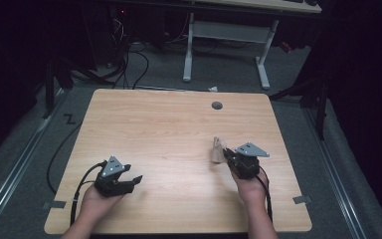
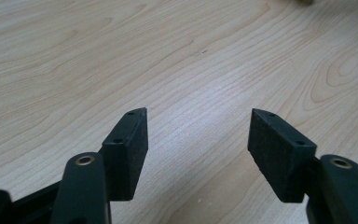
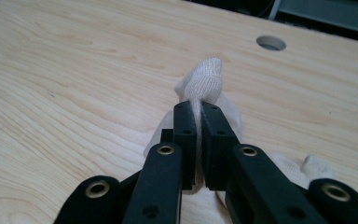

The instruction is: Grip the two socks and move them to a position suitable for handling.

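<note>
Right gripper (image 3: 199, 109) pinches white knit glove (image 3: 205, 81), jaws pressed together on fold of cloth; we see glove at right half of table (image 1: 154, 119), near its middle; left gripper (image 2: 198, 135) spread, nothing between jaws, above bare wood; we judge glove light, soft, limp, likely to droop and bunch; we take hold at cuff or bunched fold, not single fingertip

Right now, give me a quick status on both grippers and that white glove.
Right gripper shut on white knit glove, pinching its fabric. Left gripper open, nothing between the jaws. Table bare around them, nothing in the way.
</note>
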Available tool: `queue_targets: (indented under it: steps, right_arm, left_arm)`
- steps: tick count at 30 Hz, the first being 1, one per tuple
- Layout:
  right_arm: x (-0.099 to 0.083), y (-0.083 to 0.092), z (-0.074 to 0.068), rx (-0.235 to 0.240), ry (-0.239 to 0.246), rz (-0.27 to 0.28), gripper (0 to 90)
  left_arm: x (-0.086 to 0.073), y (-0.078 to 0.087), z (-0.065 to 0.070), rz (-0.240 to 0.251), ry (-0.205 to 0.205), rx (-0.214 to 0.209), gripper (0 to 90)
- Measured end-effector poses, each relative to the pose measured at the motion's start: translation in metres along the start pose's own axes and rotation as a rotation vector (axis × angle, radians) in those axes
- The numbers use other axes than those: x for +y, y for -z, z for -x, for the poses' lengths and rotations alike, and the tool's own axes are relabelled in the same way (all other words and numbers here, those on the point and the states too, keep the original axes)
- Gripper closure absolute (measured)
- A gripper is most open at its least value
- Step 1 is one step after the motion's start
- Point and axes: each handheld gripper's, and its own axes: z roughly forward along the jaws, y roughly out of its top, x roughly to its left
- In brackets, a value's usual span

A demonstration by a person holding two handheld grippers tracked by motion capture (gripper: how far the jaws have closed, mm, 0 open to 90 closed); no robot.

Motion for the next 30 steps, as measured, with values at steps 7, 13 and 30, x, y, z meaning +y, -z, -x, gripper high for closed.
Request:
queue_targets:
  steps: [7, 13, 30]
  right_arm:
    - [0.008, 0.01, -0.009, 0.014, 0.024, 0.05, 85.8]
    - [0.015, 0.018, -0.024, 0.033, 0.056, 0.081, 85.9]
    - [0.025, 0.016, -0.073, 0.189, 0.128, 0.117, 85.9]
  left_arm:
    - [0.0, 0.0, 0.0, 0.002, -0.001, 0.002, 38.4]
    - [0.0, 0.001, 0.0, 0.005, -0.002, 0.003, 38.4]
    - [0.0, 0.0, 0.0, 0.004, 0.003, 0.004, 38.5]
